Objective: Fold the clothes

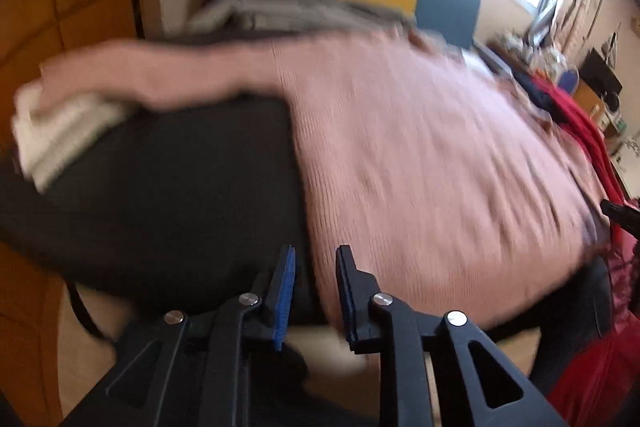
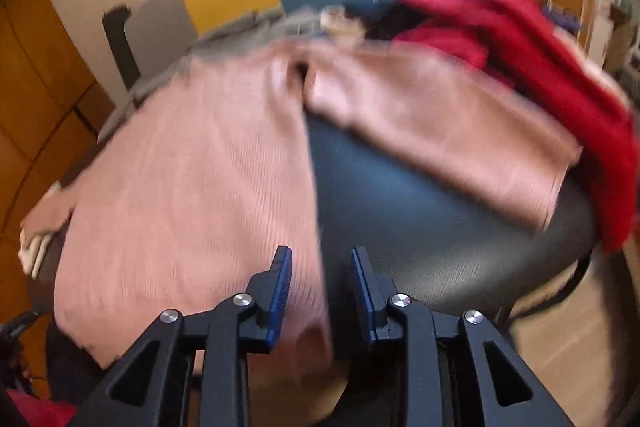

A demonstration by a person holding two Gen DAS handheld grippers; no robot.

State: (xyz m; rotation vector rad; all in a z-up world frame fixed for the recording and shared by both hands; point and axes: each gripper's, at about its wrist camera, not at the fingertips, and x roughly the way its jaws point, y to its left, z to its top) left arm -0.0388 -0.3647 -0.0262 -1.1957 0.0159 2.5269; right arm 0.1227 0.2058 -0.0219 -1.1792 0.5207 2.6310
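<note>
Through the left wrist view, our left gripper [image 1: 315, 293] hangs open and empty by the pink sweater [image 1: 420, 163], spread flat on the dark table [image 1: 180, 195] for folding. Through the right wrist view, our right gripper [image 2: 321, 291] gapes empty at its hem, sleeve [image 2: 448, 131] splayed sideways.

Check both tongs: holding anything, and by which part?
Nothing held. Left tongs and right tongs stand open near the pink sweater's hem, pads off the cloth.

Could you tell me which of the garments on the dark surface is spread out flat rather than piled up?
The pink knit sweater lies spread flat with its sleeve out, whereas the red garment is heaped at the far edge.
</note>
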